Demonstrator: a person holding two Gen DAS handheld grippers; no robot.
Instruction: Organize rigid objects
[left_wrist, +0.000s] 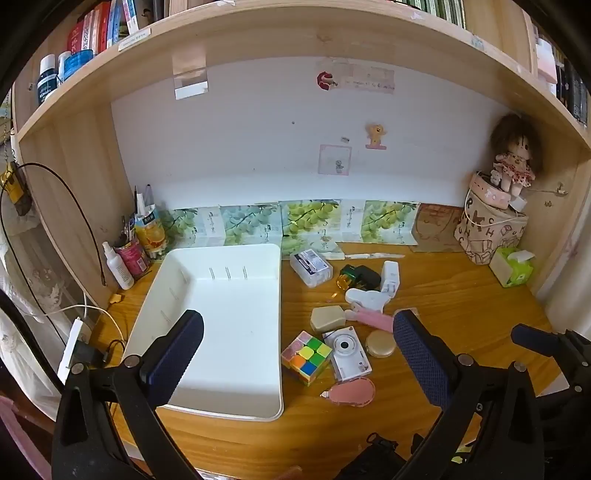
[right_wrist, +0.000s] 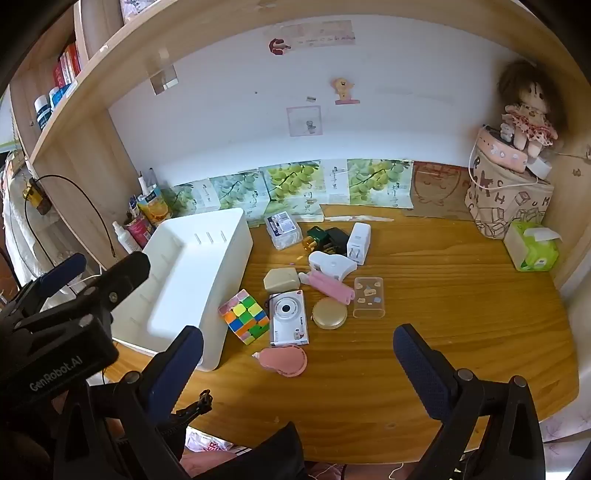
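An empty white bin (left_wrist: 221, 325) stands on the wooden desk, also in the right wrist view (right_wrist: 192, 280). To its right lies a cluster: a colour cube (left_wrist: 306, 357) (right_wrist: 244, 316), a white camera (left_wrist: 347, 352) (right_wrist: 288, 321), a gold round compact (left_wrist: 380, 343) (right_wrist: 329, 313), a pink pouch (left_wrist: 351, 393) (right_wrist: 286, 360), a beige case (left_wrist: 327, 318), a white charger (right_wrist: 359, 236) and a clear box (left_wrist: 309, 267). My left gripper (left_wrist: 295, 350) is open and empty, hovering over the bin's right edge and the cube. My right gripper (right_wrist: 297, 369) is open and empty above the desk's front.
A doll (right_wrist: 528, 110) sits on a printed bag (right_wrist: 509, 199) at the back right, with a green tissue pack (right_wrist: 533, 245) beside it. Bottles and cans (left_wrist: 136, 247) stand at the back left. Cables and a power strip (left_wrist: 74, 343) lie left of the bin.
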